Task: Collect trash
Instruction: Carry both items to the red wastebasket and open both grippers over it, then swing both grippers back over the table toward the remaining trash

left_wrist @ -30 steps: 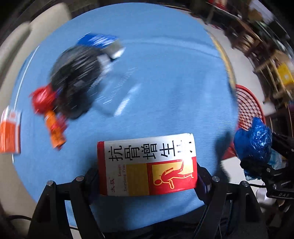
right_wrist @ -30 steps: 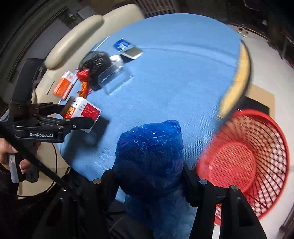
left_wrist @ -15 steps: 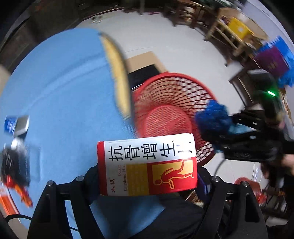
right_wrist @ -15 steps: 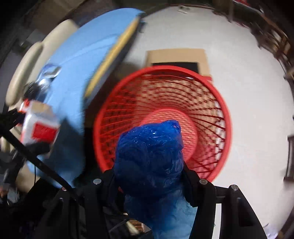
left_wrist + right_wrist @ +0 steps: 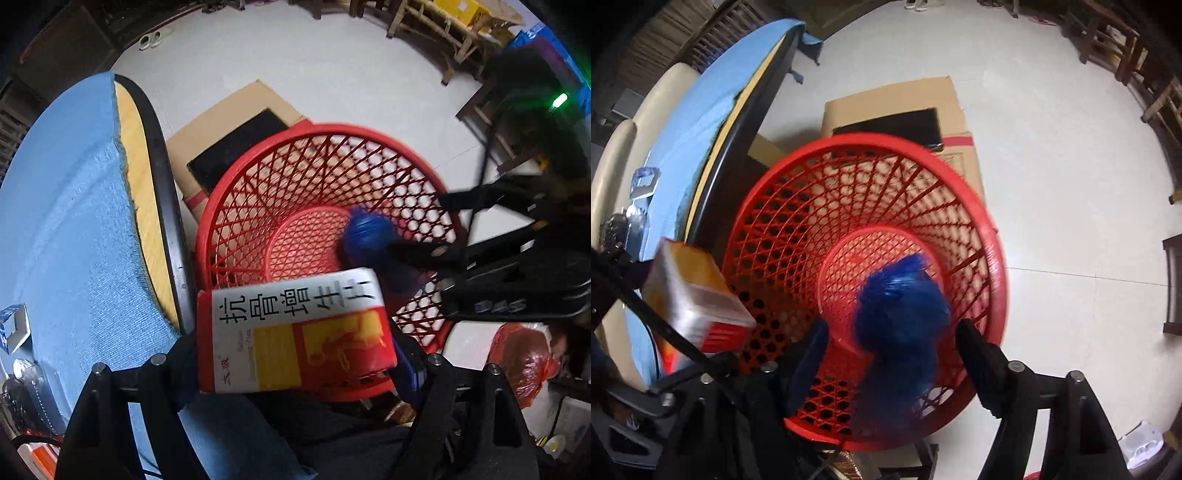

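Note:
A red mesh basket (image 5: pixel 332 129) (image 5: pixel 868 138) stands on the floor beside the table. My left gripper (image 5: pixel 295 354) is over its near rim, shut on a white, red and yellow carton (image 5: pixel 295 325) (image 5: pixel 690 291) that sits slightly tilted between the pads. My right gripper (image 5: pixel 890 339) (image 5: pixel 424 266) points down into the basket with its jaws opening. A crumpled blue plastic bag (image 5: pixel 901 306) (image 5: pixel 365 232) lies blurred between the fingers, with a gap on each side, low inside the basket.
The table with its blue cloth (image 5: pixel 66 221) (image 5: pixel 701 110) is at the left, with small packets (image 5: pixel 14 325) (image 5: pixel 644 181) on it. Flat cardboard (image 5: pixel 236 107) (image 5: pixel 886 96) lies behind the basket. A red-orange bag (image 5: pixel 521 358) and wooden furniture (image 5: pixel 443 22) stand around the pale floor.
Both grippers swung from over the table to over the basket and sank. The right jaws spread and the blue bag slipped down from between them. The carton tilted a little.

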`<state>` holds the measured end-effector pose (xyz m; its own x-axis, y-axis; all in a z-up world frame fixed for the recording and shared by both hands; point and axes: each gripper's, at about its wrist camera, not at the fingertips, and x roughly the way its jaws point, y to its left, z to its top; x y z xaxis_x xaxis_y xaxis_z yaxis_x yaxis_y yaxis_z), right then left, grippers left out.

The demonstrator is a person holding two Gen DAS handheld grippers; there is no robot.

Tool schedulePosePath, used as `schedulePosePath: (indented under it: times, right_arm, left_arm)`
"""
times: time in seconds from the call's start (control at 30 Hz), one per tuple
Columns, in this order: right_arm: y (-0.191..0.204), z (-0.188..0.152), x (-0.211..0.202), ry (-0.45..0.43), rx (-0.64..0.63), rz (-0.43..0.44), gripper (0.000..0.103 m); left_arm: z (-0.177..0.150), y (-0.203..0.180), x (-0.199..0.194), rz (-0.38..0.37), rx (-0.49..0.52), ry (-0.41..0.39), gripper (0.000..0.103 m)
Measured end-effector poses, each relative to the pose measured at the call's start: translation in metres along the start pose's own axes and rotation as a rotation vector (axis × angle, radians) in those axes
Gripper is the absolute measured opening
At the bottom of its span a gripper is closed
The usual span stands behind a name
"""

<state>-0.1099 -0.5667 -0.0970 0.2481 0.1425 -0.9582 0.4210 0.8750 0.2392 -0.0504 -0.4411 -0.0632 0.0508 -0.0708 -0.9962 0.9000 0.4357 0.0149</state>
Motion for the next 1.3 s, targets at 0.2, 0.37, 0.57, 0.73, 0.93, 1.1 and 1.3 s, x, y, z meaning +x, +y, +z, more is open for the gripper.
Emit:
schedulePosePath:
  times: [0.2, 0.37, 0.57, 0.73, 0.93, 1.1, 1.3]
  right_arm:
    - [-0.008, 0.005, -0.011, -0.051, 0.031, -0.012, 0.079]
    - [-0.01, 0.007, -0.033, -0.099, 0.068, -0.006, 0.079]
    - [-0.01, 0.002, -0.063, -0.157, 0.099, -0.026, 0.079]
    - [0.01, -0.001, -0.075, -0.164, 0.073, -0.026, 0.079]
    - [0.088, -0.013, -0.068, -0.085, -0.114, 0.009, 0.079]
    - [0.163, -0.019, -0.051, -0.029, -0.273, 0.059, 0.079]
    - [0.247, -0.026, -0.03, 0.01, -0.41, 0.123, 0.079]
  left_arm:
    - [0.003, 0.0, 0.014, -0.015, -0.003, 0.008, 0.089]
    - [0.006, -0.003, 0.028, -0.032, -0.004, 0.029, 0.089]
    - [-0.009, 0.009, -0.002, -0.067, -0.041, -0.032, 0.089]
    - [-0.04, 0.028, -0.02, -0.072, -0.069, -0.054, 0.089]
    - [-0.111, 0.08, -0.038, -0.045, -0.163, -0.056, 0.089]
    - [-0.187, 0.147, -0.052, -0.01, -0.361, -0.082, 0.089]
    - [-0.275, 0.212, -0.052, -0.007, -0.617, -0.089, 0.089]
